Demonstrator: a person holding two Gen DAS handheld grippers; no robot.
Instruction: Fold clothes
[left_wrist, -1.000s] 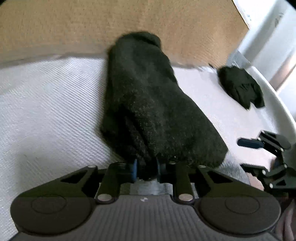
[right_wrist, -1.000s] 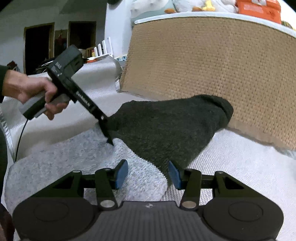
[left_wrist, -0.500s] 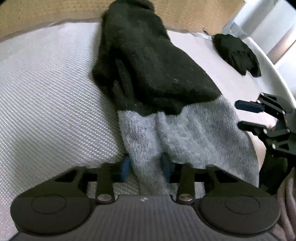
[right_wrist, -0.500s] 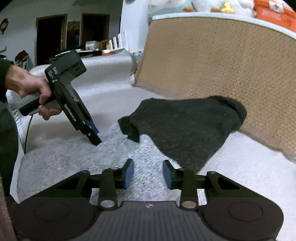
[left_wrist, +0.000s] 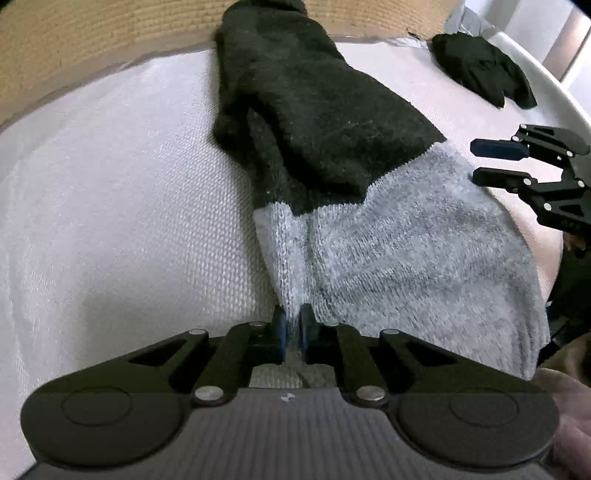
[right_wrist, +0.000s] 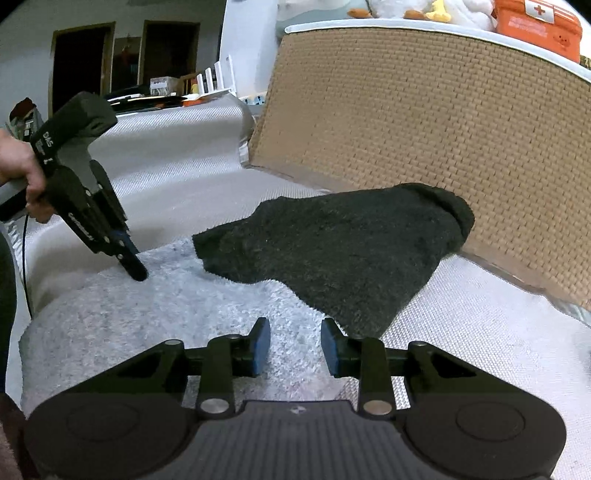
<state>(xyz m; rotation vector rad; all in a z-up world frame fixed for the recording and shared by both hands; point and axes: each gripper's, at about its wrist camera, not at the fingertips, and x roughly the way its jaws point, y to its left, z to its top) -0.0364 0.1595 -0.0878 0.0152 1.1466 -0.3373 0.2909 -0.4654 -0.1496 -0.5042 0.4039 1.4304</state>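
Grey knit is pinched in the closed left gripper (left_wrist: 292, 334), which holds the sock (left_wrist: 332, 155) by its cuff edge; the dark toe reaches the woven headboard (right_wrist: 424, 122) at the bed's (left_wrist: 110, 184) far edge. Right gripper (right_wrist: 295, 345), part open, hovers empty. Thin hold may slip, spoiling the fold.

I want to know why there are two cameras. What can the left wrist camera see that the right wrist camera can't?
Only the left wrist view shows a small black garment lying apart near the far edge, and the left gripper with its jaws pinched shut on the sock's grey end. Only the right wrist view shows a hand, dark doorways and an orange first-aid bag above the woven board. Both show the sock on the white cloth and the right gripper, jaws open.
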